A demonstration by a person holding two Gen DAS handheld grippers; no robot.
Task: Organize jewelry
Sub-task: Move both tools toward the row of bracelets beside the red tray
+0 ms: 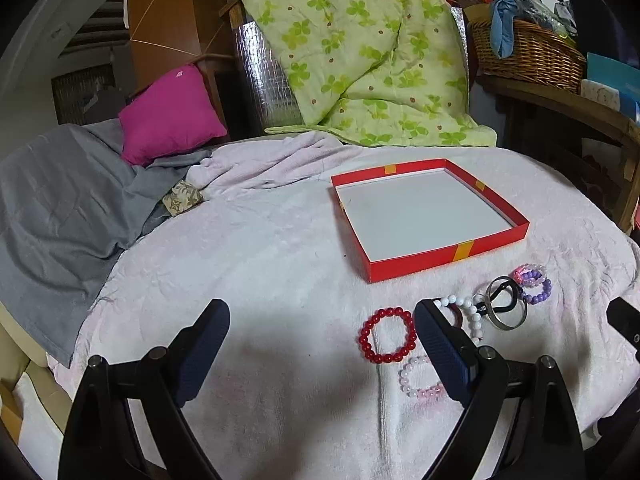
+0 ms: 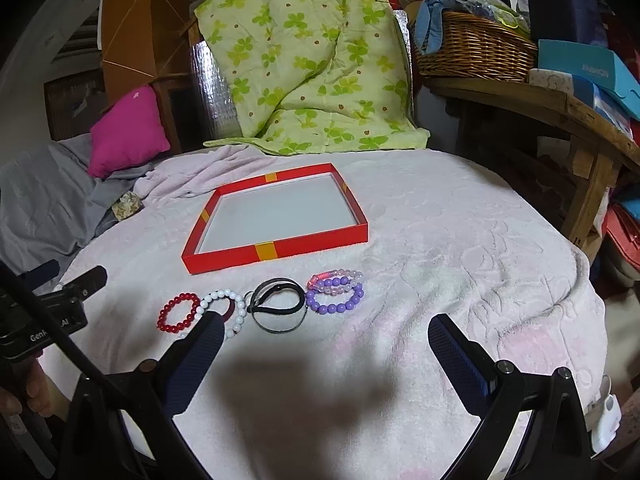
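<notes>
My left gripper (image 1: 322, 340) and right gripper (image 2: 324, 354) both hover over the towel (image 2: 440, 240) with jaws wide, holding nothing. Judged step: first pick. Approach one bracelet at a time; close across its cord, not over the slick round beads. Nearest lie the pink bracelet (image 1: 420, 378) and red bracelet (image 1: 387, 335); beyond, white beads (image 2: 224, 308), a metal bangle (image 2: 280, 312), purple beads (image 2: 335, 300). Farthest, the shallow red cardboard tray (image 2: 224, 258) is empty.

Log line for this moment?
left gripper: open | right gripper: open | shallow red cardboard tray: empty | beaded bracelets: on towel
</notes>
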